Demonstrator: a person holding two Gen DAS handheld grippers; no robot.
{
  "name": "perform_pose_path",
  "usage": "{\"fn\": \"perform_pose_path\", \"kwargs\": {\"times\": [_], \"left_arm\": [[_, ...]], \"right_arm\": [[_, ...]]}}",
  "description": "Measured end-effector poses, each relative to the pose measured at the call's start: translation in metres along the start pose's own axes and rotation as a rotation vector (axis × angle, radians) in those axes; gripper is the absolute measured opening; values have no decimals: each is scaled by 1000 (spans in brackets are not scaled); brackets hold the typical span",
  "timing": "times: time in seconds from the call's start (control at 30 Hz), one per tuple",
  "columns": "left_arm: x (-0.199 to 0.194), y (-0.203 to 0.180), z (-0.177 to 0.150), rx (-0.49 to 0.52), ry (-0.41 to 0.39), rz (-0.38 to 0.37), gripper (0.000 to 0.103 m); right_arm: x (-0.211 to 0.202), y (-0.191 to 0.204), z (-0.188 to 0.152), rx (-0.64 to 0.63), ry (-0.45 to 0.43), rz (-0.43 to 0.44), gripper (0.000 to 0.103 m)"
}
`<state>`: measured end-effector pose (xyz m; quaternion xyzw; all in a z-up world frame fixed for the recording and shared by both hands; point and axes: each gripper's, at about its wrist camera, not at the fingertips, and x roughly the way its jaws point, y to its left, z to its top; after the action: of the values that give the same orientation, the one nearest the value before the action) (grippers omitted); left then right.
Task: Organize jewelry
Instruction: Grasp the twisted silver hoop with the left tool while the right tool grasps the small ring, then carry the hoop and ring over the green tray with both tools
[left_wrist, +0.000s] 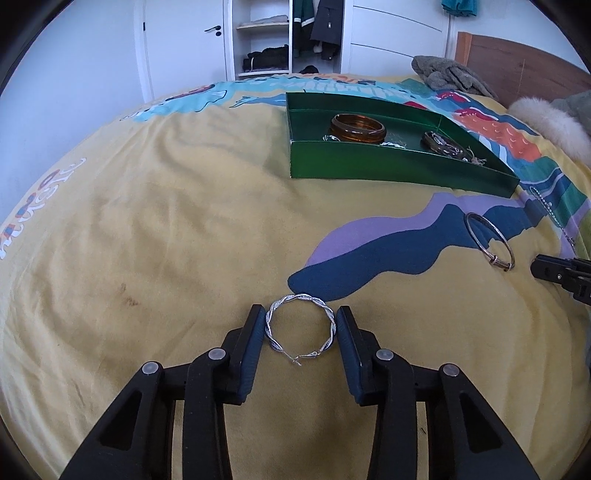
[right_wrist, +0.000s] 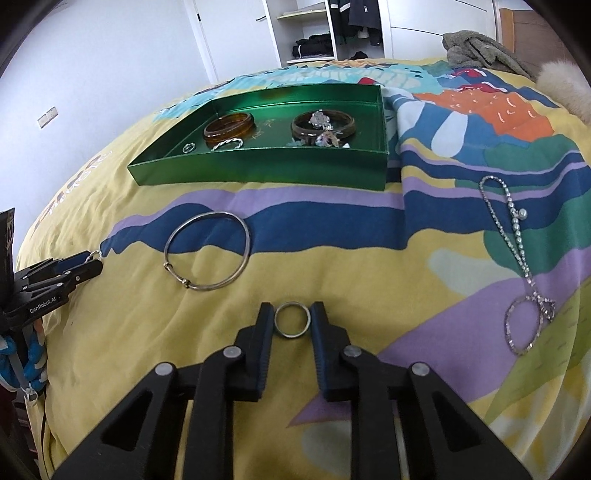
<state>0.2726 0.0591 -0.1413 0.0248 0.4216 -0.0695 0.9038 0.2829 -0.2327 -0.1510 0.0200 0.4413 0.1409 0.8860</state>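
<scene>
My left gripper (left_wrist: 301, 317) is shut on a twisted silver hoop earring (left_wrist: 300, 326), its pads touching both sides, low over the bedspread. My right gripper (right_wrist: 293, 312) is shut on a small silver ring (right_wrist: 292, 319). A green tray (right_wrist: 258, 168) holds amber bangles (right_wrist: 229, 127), a dark bangle (right_wrist: 323, 125) and small silver pieces. The tray also shows in the left wrist view (left_wrist: 388, 166). A thin silver bangle (right_wrist: 207, 251) lies on the bedspread between the grippers. A sparkling chain necklace (right_wrist: 521, 254) lies at the right.
Everything rests on a yellow patterned bedspread (left_wrist: 166, 221). A grey garment (left_wrist: 450, 75) and a fluffy cushion (left_wrist: 550, 118) lie near the headboard. An open wardrobe (left_wrist: 273, 37) stands behind the bed. The right gripper's tip shows in the left wrist view (left_wrist: 561, 275).
</scene>
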Motion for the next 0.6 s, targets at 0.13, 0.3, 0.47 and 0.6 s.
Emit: {"fn": "perform_pose_path", "kwargs": {"times": [0.13,0.3,0.47,0.6], "left_arm": [[-8,-1,1,-1,-11,3,39],[-27,-2,6,-13,-42,-11,39],[-53,-4,24,-18,-98,-43,39],[-67,-10,52,-21,-142,-68,39]], "right_arm": [[-8,0,-3,17,-22,18,19],[-28,5,-5,26,-56,35,19],[-53,14,1,28,-99,43,19],[-70,16,18,37,-141,42,19]]}}
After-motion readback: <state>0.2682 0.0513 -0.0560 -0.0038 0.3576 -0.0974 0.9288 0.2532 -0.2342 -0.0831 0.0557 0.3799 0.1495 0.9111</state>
